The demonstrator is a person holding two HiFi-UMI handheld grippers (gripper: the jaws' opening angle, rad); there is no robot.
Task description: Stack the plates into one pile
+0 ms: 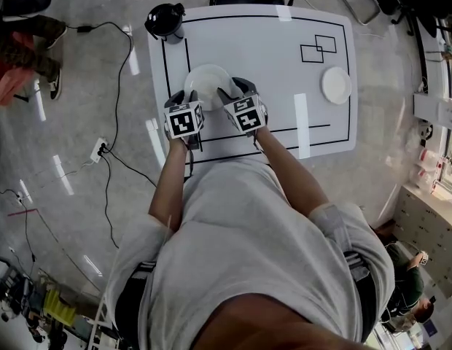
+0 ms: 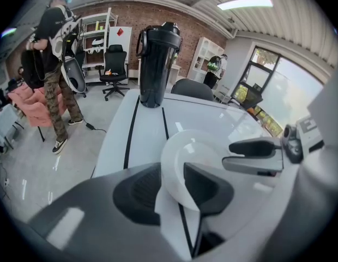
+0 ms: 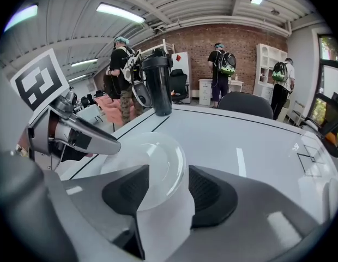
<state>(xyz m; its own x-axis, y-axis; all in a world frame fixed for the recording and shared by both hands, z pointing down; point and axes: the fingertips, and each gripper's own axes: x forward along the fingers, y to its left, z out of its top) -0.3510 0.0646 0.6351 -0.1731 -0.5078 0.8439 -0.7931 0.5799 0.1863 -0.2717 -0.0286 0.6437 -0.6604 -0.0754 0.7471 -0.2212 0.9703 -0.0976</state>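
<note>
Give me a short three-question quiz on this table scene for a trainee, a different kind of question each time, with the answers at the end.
1. True or false: the left gripper is clamped on the rim of the near plate.
2. How many plates does the head view show?
3. What stands at the far left corner of the table? A) a black jug B) a cardboard box C) a stack of bowls

Key: 1 true. 2 two: the near plate and a second plate towards the table's right edge. 3 A.
</note>
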